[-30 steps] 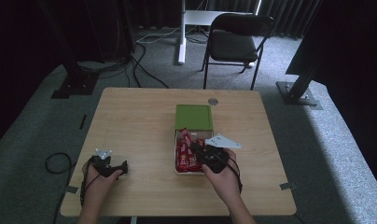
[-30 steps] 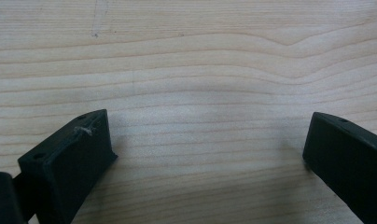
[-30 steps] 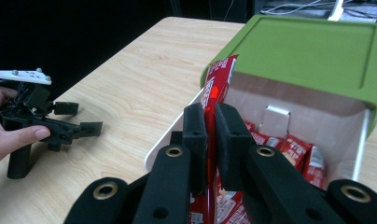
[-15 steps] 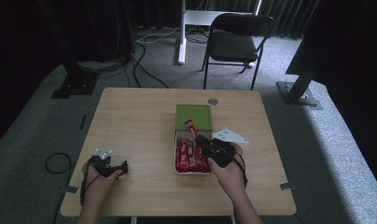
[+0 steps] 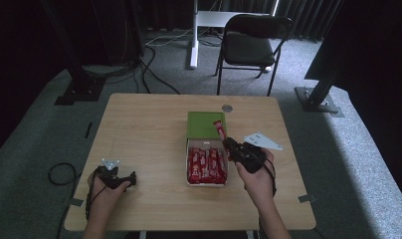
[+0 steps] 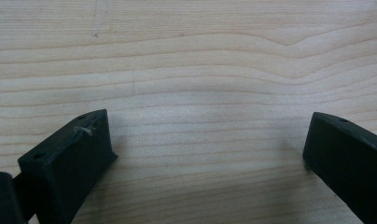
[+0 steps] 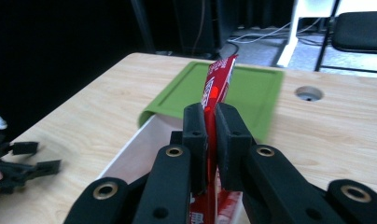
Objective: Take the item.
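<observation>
My right gripper [image 7: 210, 123] jaws clamp one red bar [image 7: 218, 81], lifted above the box [image 5: 189, 164]; more bars [image 5: 206, 164] remain inside. Left gripper [image 6: 205, 154] jaws wide apart, nothing held, on the bench [image 5: 149, 129].

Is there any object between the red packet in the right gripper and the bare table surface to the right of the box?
Nothing visible blocks it. The right gripper holds the red packet above the white box; the table right of the box looks bare, apart from the person's own hand there.
</observation>
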A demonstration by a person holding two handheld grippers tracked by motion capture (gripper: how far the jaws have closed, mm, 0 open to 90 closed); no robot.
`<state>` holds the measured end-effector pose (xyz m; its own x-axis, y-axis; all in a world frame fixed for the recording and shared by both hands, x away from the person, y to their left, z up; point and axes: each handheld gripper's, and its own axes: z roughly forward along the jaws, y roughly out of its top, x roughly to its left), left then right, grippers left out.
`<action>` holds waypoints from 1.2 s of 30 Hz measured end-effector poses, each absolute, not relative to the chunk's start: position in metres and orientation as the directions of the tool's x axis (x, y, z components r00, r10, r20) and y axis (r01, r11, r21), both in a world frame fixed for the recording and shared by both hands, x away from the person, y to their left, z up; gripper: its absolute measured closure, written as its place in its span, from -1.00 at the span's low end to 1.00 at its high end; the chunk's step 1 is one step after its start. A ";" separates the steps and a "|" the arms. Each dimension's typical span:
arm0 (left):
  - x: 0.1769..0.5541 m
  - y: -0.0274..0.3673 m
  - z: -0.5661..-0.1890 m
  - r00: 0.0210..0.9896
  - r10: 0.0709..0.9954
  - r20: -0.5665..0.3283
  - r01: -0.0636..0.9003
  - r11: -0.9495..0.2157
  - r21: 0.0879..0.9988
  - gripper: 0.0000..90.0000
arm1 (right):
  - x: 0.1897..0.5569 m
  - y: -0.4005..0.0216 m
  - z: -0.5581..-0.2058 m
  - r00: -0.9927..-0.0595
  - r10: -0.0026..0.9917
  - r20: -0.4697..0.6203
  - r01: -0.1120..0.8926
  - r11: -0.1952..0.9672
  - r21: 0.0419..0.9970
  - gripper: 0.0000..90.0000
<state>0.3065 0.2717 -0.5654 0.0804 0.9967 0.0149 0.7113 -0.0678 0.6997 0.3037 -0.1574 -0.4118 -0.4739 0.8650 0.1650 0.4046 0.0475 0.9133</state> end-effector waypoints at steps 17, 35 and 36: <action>0.307 0.272 -0.565 0.081 0.997 0.015 0.711 -0.068 0.700 -0.96 | 0.307 -0.205 -0.424 -0.378 0.909 0.174 0.407 -0.005 0.913 0.85; 0.307 0.272 -0.565 0.081 0.997 0.015 0.711 -0.069 0.700 -0.96 | 0.311 -0.257 -0.454 -0.223 0.961 0.166 0.411 -0.061 0.910 0.85; 0.307 0.272 -0.565 0.081 0.997 0.015 0.711 -0.068 0.700 -0.96 | 0.311 -0.260 -0.456 -0.215 0.962 0.167 0.412 -0.066 0.909 0.85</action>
<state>0.3065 0.2718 -0.5653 0.0806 0.9966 0.0150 0.7113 -0.0681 0.6996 0.3107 -0.2597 -0.4558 -0.2151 0.9622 0.1670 0.4123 -0.0656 0.9087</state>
